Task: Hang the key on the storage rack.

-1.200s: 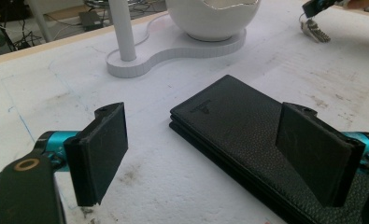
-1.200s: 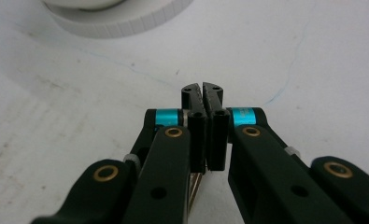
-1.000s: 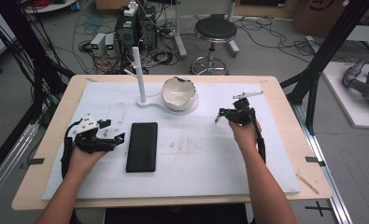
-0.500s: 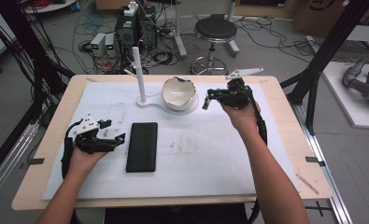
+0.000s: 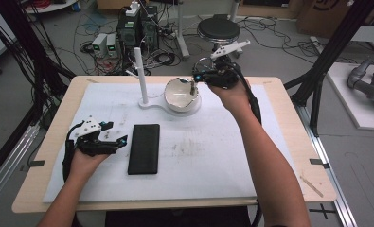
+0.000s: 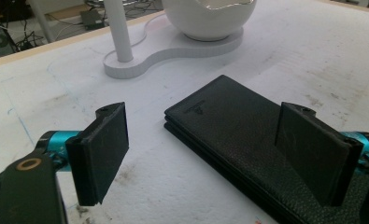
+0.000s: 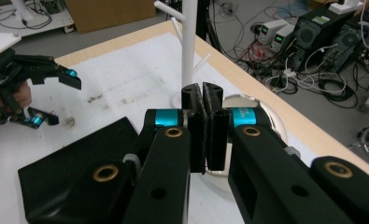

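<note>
White bowl (image 5: 181, 94) sat on its white stand base (image 5: 149, 103) at the table's far side, my right gripper (image 5: 197, 77) hung over its rim, jaws pressed together, black case (image 5: 144, 148) lay flat mid-table, my left gripper (image 5: 120, 142) just beside it, jaws spread.

White bowl (image 5: 182, 94); black, seemingly leather-grained case (image 5: 144, 148).

The right claw (image 7: 204, 130) hides most of the white bowl (image 7: 247, 105) in its own view. The black case (image 6: 247, 140) runs off the left claw view's bottom edge.
</note>
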Demonstrator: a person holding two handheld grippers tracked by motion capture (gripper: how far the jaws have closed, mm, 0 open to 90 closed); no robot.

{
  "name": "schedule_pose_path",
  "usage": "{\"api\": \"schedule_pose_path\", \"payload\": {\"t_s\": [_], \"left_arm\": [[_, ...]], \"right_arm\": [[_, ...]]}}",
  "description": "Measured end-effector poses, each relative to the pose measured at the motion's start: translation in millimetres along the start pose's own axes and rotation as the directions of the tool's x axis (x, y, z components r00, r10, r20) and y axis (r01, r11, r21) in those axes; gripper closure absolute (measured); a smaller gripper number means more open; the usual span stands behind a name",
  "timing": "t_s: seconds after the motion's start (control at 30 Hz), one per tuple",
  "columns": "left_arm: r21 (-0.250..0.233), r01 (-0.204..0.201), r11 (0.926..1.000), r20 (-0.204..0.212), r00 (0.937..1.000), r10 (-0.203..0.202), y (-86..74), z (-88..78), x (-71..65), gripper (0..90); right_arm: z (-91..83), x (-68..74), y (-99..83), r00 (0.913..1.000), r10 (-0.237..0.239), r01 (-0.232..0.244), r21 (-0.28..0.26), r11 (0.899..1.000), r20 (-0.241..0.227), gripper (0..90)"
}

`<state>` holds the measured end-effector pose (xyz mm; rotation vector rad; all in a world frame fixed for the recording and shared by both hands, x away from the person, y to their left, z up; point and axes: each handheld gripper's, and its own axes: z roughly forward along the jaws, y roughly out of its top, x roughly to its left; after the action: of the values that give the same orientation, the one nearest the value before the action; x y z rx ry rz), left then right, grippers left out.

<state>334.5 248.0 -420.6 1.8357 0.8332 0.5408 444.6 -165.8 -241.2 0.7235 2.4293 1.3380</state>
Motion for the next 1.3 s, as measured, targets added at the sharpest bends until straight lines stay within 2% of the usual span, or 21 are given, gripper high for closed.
{"api": "schedule_pose_path", "payload": {"t_s": [0.1, 0.4, 0.5, 0.6, 0.63, 0.8, 0.83, 0.87, 0.9, 0.97, 1.07, 1.3], "left_arm": [[0.001, -0.004, 1.0, -0.009, 1.0, 0.004, -0.9, -2.8, 0.2, 17.5], [0.0, 0.001, 1.0, -0.033, 0.9995, -0.001, -3.8, -9.3, 2.8, 17.5], [0.002, -0.009, 1.0, -0.041, 0.9991, 0.009, -4.5, -12.7, 2.5, 17.5], [0.003, -0.006, 1.0, -0.044, 0.999, 0.006, -5.4, -14.2, 3.3, 17.5], [0.003, -0.005, 1.0, -0.044, 0.999, 0.005, -6.0, -14.7, 3.6, 17.5], [-0.004, 0.001, 1.0, -0.051, 0.9987, -0.002, -7.1, -18.3, 5.1, 17.6], [-0.004, 0.001, 1.0, -0.051, 0.9987, -0.002, -7.1, -18.3, 5.1, 17.5], [-0.004, -0.003, 1.0, -0.053, 0.9986, 0.002, -7.1, -18.8, 5.5, 17.5], [-0.001, -0.002, 1.0, -0.052, 0.9986, 0.002, -7.4, -19.3, 5.9, 17.5], [-0.003, 0.0, 1.0, -0.051, 0.9987, 0.0, -7.7, -19.1, 6.3, 17.5], [0.0, 0.003, 1.0, -0.053, 0.9986, -0.003, -8.3, -19.0, 6.6, 17.5], [-0.001, -0.001, 1.0, -0.053, 0.9986, 0.001, -8.0, -18.2, 5.5, 17.5]], "right_arm": [[9.1, 6.2, 17.4, 0.9996, -0.027, 0.027, -0.002, 1.0, -0.01, 90.0], [37.4, 19.4, 49.9, 0.9958, -0.082, 0.083, 0.011, 0.996, -0.041, 90.0], [54.5, 26.6, 67.8, 0.9937, -0.097, 0.098, 0.016, 0.995, -0.056, 89.9], [64.8, 29.7, 74.9, 0.9922, -0.107, 0.109, 0.016, 0.994, -0.064, 89.9], [75.7, 32.2, 80.6, 0.9914, -0.105, 0.107, 0.02, 0.994, -0.078, 89.9], [104.8, 40.0, 89.8, 0.9883, -0.111, 0.116, 0.05, 0.992, -0.105, 89.9], [110.7, 41.1, 91.0, 0.9865, -0.124, 0.131, 0.054, 0.99, -0.107, 89.9], [110.7, 41.1, 91.0, 0.9865, -0.124, 0.131, 0.054, 0.99, -0.107, 89.9], [120.1, 43.8, 93.1, 0.9859, -0.121, 0.129, 0.065, 0.99, -0.116, 90.0], [124.1, 44.7, 94.0, 0.9858, -0.117, 0.126, 0.068, 0.99, -0.12, 90.0], [139.0, 44.7, 96.6, 0.9846, -0.117, 0.127, 0.07, 0.989, -0.13, 90.0], [155.1, 42.5, 103.0, 0.9884, -0.112, 0.121, 0.096, 0.988, -0.103, 89.9]]}}
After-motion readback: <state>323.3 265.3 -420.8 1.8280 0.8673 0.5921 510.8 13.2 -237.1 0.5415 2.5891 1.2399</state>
